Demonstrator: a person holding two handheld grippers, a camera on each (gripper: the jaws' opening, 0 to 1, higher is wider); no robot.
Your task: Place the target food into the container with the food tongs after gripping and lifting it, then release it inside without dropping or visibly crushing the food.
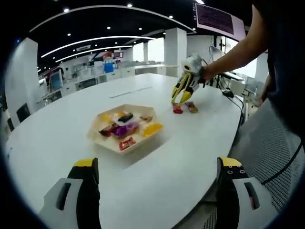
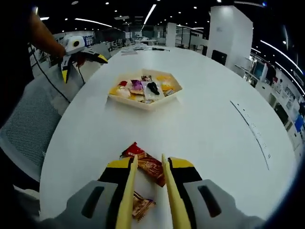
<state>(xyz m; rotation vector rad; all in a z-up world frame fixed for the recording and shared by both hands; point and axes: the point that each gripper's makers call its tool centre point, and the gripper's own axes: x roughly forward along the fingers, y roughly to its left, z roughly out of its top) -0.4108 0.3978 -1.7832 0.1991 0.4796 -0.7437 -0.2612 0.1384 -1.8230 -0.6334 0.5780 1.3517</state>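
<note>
A hexagonal paper tray (image 1: pixel 97 138) (image 2: pixel 177 89) on the white table holds several wrapped snacks. My right gripper (image 2: pixel 149 164) (image 1: pixel 182 95) holds yellow food tongs (image 2: pixel 128 191) between its jaws. The tong blades stand slightly apart on either side of a red-brown snack packet (image 2: pixel 148 167) (image 1: pixel 177 109), which lies on the table. A second packet (image 2: pixel 141 205) (image 1: pixel 192 108) lies beside it. My left gripper (image 1: pixel 157 174) (image 2: pixel 78 50) is wide open with nothing in it, hovering over the table edge short of the tray.
The big white oval table (image 1: pixel 190 157) (image 2: pixel 214 138) has bare surface around the tray. A person's arm (image 1: pixel 233 52) reaches in over it. A grey mesh chair (image 2: pixel 28 124) stands at the table edge. Desks and monitors fill the room behind.
</note>
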